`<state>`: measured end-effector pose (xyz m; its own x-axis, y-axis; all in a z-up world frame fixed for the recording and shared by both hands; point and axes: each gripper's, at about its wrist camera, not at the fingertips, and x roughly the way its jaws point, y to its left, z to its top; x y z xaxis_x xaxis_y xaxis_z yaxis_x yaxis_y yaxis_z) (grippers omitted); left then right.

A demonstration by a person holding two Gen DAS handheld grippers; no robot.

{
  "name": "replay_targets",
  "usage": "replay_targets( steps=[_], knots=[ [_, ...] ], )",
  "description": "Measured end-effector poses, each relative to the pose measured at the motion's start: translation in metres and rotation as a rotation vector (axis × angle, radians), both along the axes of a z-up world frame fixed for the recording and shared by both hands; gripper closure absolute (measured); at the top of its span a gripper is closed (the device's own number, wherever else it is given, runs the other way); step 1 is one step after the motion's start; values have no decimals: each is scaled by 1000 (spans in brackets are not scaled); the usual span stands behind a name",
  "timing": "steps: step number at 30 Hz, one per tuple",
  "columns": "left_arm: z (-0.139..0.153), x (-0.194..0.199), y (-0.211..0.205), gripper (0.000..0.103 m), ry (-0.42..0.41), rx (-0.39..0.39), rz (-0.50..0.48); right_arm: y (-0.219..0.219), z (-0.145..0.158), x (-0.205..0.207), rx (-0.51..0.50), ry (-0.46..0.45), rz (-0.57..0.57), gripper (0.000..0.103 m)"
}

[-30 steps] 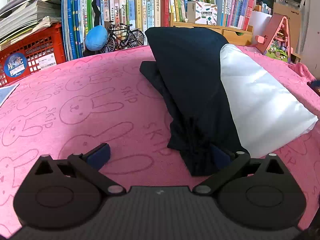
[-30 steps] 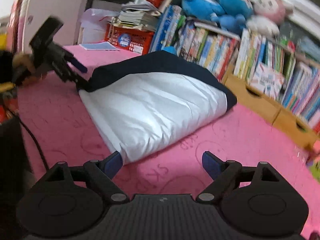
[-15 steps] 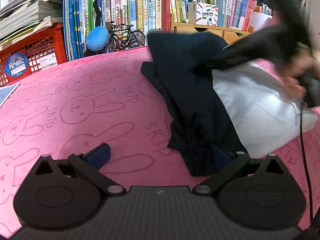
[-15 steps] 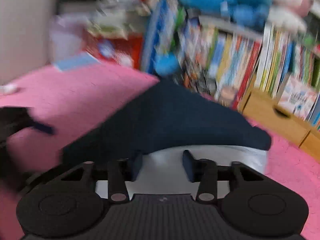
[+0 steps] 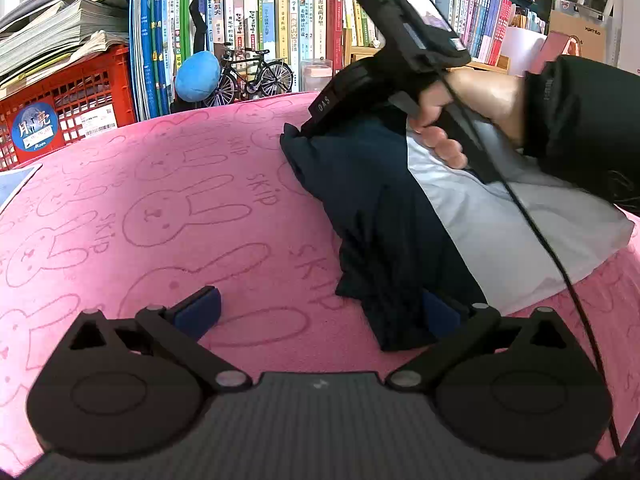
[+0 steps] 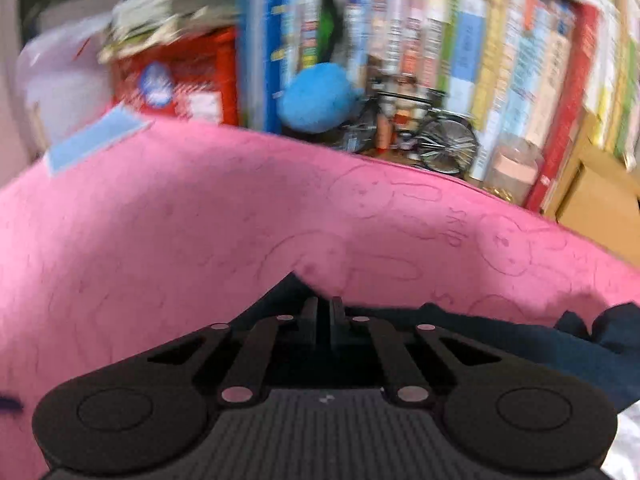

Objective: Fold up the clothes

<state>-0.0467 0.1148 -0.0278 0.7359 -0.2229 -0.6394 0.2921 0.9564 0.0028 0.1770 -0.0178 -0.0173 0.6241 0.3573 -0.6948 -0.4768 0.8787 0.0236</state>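
A navy garment (image 5: pixel 384 216) with a white lining (image 5: pixel 500 220) lies folded on the pink rabbit-print cloth (image 5: pixel 168 208). My left gripper (image 5: pixel 320 312) is open and low over the cloth; its right finger touches the garment's near corner. My right gripper (image 5: pixel 320 120) reaches across the garment from the right, held by a hand. In the right wrist view its jaws (image 6: pixel 324 312) stand nearly together at the garment's far navy edge (image 6: pixel 480 332), with dark fabric around the tips. That view is blurred.
A bookshelf (image 5: pixel 280 20) runs along the back, with a red crate (image 5: pixel 68 108), a blue plush (image 5: pixel 198 80) and a model bicycle (image 5: pixel 248 76) at the cloth's far edge. The right gripper's black cable (image 5: pixel 540 240) trails over the white lining.
My right gripper swung from the near white side across the garment to its far navy edge and closed its jaws. My left gripper has stayed in place.
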Motion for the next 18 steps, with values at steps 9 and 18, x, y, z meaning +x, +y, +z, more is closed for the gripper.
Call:
replay_targets(
  steps=[9, 18],
  knots=[
    [0, 0, 0, 0, -1, -2, 0, -54, 15, -7, 239, 38, -122, 68],
    [13, -9, 10, 0, -22, -92, 96, -209, 55, -125, 502, 25, -125, 54]
  ],
)
